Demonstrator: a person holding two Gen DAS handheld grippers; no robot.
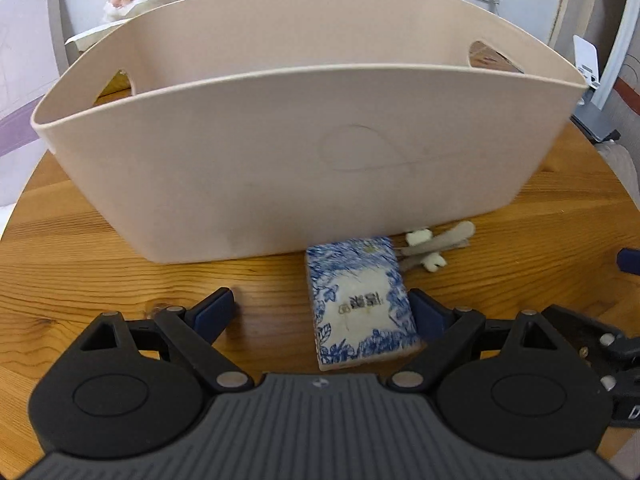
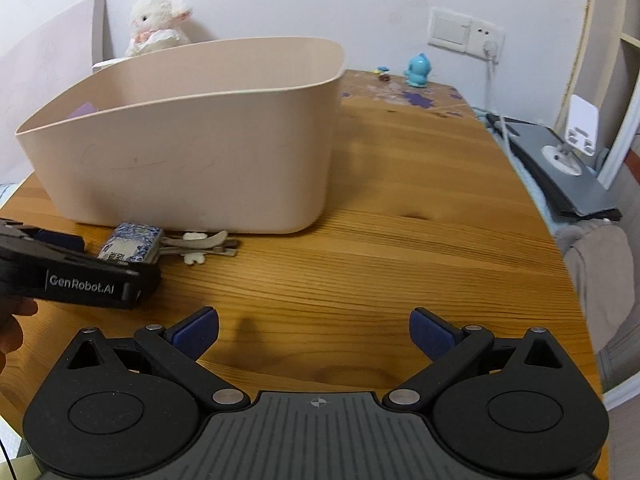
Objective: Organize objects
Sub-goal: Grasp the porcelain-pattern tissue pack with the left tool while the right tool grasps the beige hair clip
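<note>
Fingers wide on both: left gripper point(image 1: 324, 308) straddles the blue-white box point(image 1: 360, 300), right pad just beside its edge, no squeeze visible; right gripper point(image 2: 314, 334) wide over bare wooden table point(image 2: 400, 240), nothing btwn pads. Box lies flat just in front of beige bin point(image 1: 280, 160), hair clips point(image 1: 434, 246) beside it.

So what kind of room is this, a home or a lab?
Most likely a home, perhaps a bedroom or study corner. A plush lamb sits behind the beige storage bin on a wooden table, a small blue toy figurine stands near the wall, and a household wall switch and socket is behind.
</note>
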